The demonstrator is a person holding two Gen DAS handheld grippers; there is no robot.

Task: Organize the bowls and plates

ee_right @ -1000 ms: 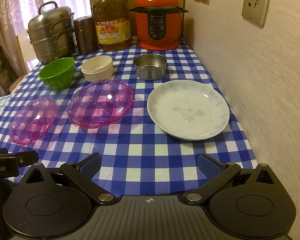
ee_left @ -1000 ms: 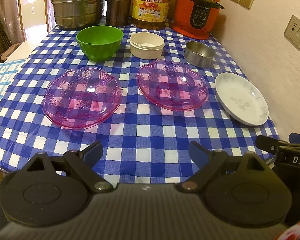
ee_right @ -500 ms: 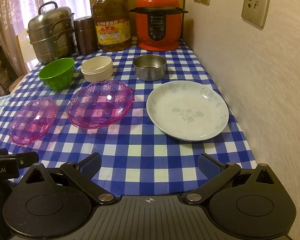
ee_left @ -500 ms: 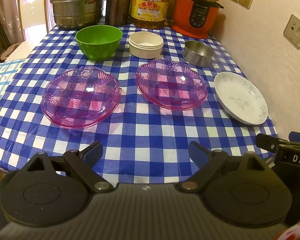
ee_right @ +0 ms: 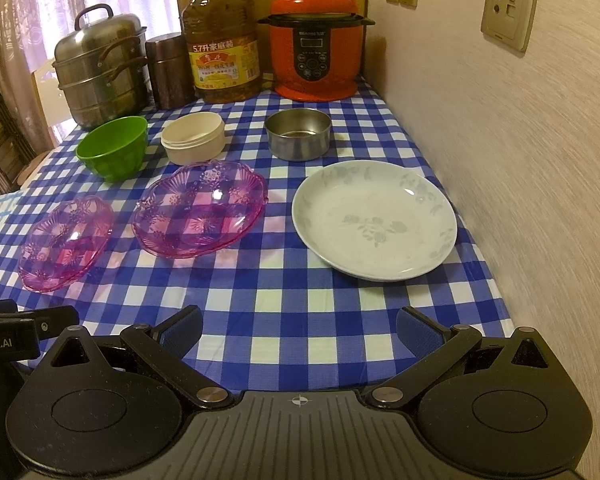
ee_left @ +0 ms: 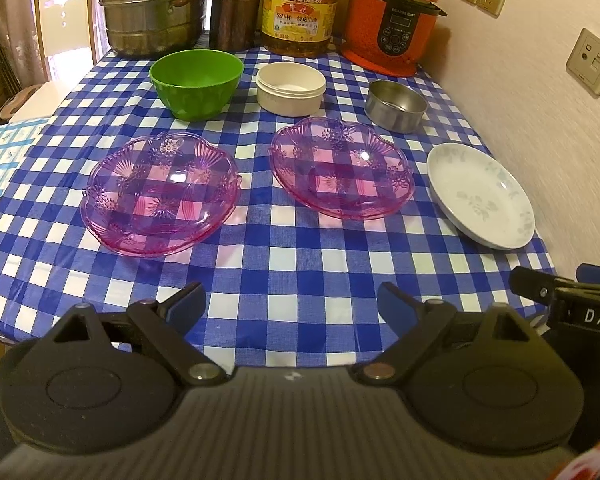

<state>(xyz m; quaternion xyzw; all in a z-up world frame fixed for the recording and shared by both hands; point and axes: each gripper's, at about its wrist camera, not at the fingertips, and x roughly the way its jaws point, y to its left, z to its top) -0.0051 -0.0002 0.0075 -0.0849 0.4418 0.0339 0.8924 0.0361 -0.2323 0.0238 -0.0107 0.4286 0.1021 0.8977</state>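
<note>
Barely anything shifts since the earlier frames: both the left gripper (ee_left: 291, 302) and right gripper (ee_right: 299, 326) hover spread and empty before the white floral plate (ee_right: 374, 225), probably heavy, breakable, slick, best pinched at its rim.

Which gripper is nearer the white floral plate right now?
Right. The right gripper hangs open just short of the white floral plate, almost facing it; the left gripper, also open, sits further left, facing the two pink dishes.

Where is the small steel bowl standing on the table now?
The steel bowl stands in the back row near the wall, in front of the red cooker, right of the cream bowl and behind the white plate.
</note>
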